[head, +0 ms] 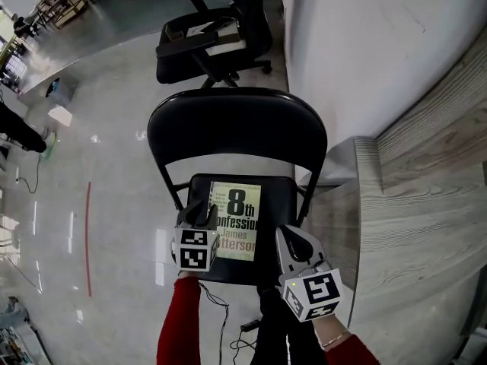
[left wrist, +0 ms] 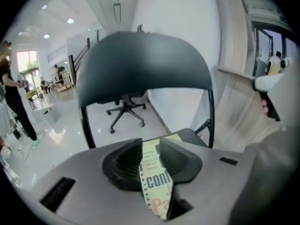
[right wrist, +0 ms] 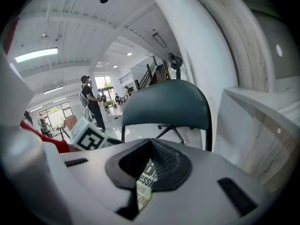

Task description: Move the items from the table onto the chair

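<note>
A paperback book [head: 237, 219] with a pale yellow-green cover lies flat on the seat of a black folding chair [head: 236, 128]. My left gripper [head: 202, 213] hovers at the book's left edge. Its jaws stand a little apart and grip nothing; in the left gripper view the book [left wrist: 154, 177] shows through the gap, below the chair's backrest [left wrist: 140, 64]. My right gripper [head: 291, 239] sits off the book's lower right corner, over the seat's front right. Its tips meet with nothing between them; in the right gripper view a strip of the book [right wrist: 146, 182] shows under them.
A light wooden table [head: 426, 204] runs along the right, with a white wall [head: 365, 52] behind it. A black office chair on wheels [head: 213, 36] stands behind the folding chair. A cable [head: 228, 325] lies on the shiny floor. A person [left wrist: 14, 102] stands far off.
</note>
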`<control>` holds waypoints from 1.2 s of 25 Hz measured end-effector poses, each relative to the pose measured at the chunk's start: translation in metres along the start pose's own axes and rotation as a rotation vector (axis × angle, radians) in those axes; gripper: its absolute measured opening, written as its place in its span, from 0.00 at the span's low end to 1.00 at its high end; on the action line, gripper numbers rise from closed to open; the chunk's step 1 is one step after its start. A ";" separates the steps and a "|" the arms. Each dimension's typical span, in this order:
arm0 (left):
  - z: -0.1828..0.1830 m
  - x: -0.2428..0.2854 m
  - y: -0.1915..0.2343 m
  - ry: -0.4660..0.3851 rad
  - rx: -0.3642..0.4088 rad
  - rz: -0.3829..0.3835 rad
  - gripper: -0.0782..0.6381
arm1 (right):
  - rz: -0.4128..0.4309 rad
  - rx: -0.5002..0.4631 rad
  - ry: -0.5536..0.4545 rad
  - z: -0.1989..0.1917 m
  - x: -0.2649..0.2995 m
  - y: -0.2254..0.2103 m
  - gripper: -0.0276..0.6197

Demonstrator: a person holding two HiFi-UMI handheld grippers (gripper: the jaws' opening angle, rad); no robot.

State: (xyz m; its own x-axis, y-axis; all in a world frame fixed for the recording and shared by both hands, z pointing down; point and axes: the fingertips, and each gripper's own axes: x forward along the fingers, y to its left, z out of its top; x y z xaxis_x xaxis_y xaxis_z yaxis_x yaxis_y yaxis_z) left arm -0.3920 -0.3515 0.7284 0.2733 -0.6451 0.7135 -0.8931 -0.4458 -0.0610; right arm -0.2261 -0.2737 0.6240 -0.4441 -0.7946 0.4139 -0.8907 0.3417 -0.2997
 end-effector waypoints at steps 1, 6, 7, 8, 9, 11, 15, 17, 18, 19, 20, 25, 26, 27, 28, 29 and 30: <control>0.013 -0.020 -0.003 -0.073 -0.009 0.027 0.27 | 0.004 0.001 -0.006 0.006 -0.001 0.001 0.05; 0.074 -0.148 -0.037 -0.375 -0.124 0.040 0.12 | 0.050 0.018 -0.072 0.060 -0.023 0.020 0.05; 0.084 -0.171 -0.045 -0.418 -0.138 0.029 0.12 | 0.066 0.022 -0.090 0.073 -0.031 0.026 0.05; 0.095 -0.190 -0.054 -0.452 -0.143 0.021 0.12 | 0.087 0.020 -0.105 0.086 -0.039 0.032 0.05; 0.105 -0.206 -0.063 -0.477 -0.137 0.014 0.12 | 0.111 0.007 -0.118 0.098 -0.046 0.039 0.05; 0.122 -0.228 -0.075 -0.499 -0.114 0.014 0.12 | 0.161 -0.045 -0.144 0.121 -0.057 0.053 0.05; 0.142 -0.248 -0.084 -0.511 -0.134 0.015 0.12 | 0.234 -0.109 -0.188 0.148 -0.072 0.069 0.05; 0.145 -0.254 -0.082 -0.516 -0.152 0.025 0.12 | 0.268 -0.144 -0.198 0.150 -0.078 0.074 0.05; 0.146 -0.258 -0.081 -0.521 -0.149 0.034 0.12 | 0.281 -0.164 -0.202 0.149 -0.082 0.077 0.05; 0.147 -0.263 -0.081 -0.528 -0.140 0.046 0.12 | 0.289 -0.180 -0.208 0.149 -0.085 0.080 0.05; 0.148 -0.268 -0.081 -0.539 -0.131 0.056 0.12 | 0.291 -0.191 -0.215 0.148 -0.090 0.081 0.05; 0.152 -0.308 -0.097 -0.594 -0.135 0.069 0.12 | 0.274 -0.206 -0.241 0.156 -0.127 0.077 0.05; 0.154 -0.313 -0.102 -0.598 -0.136 0.066 0.12 | 0.268 -0.214 -0.245 0.159 -0.134 0.074 0.05; 0.155 -0.318 -0.107 -0.602 -0.132 0.065 0.12 | 0.259 -0.220 -0.249 0.161 -0.140 0.070 0.05; 0.158 -0.319 -0.110 -0.605 -0.124 0.063 0.12 | 0.246 -0.224 -0.254 0.164 -0.144 0.064 0.05; 0.160 -0.318 -0.112 -0.610 -0.116 0.058 0.12 | 0.230 -0.226 -0.261 0.166 -0.145 0.057 0.05; 0.162 -0.316 -0.114 -0.616 -0.111 0.047 0.12 | 0.211 -0.228 -0.271 0.167 -0.147 0.050 0.05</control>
State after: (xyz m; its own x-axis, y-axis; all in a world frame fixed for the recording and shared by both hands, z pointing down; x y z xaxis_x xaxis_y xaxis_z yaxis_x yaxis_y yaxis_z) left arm -0.3183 -0.1970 0.3968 0.3587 -0.9165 0.1770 -0.9321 -0.3620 0.0140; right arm -0.1895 -0.2241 0.4043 -0.6047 -0.7883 0.1134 -0.7951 0.5894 -0.1426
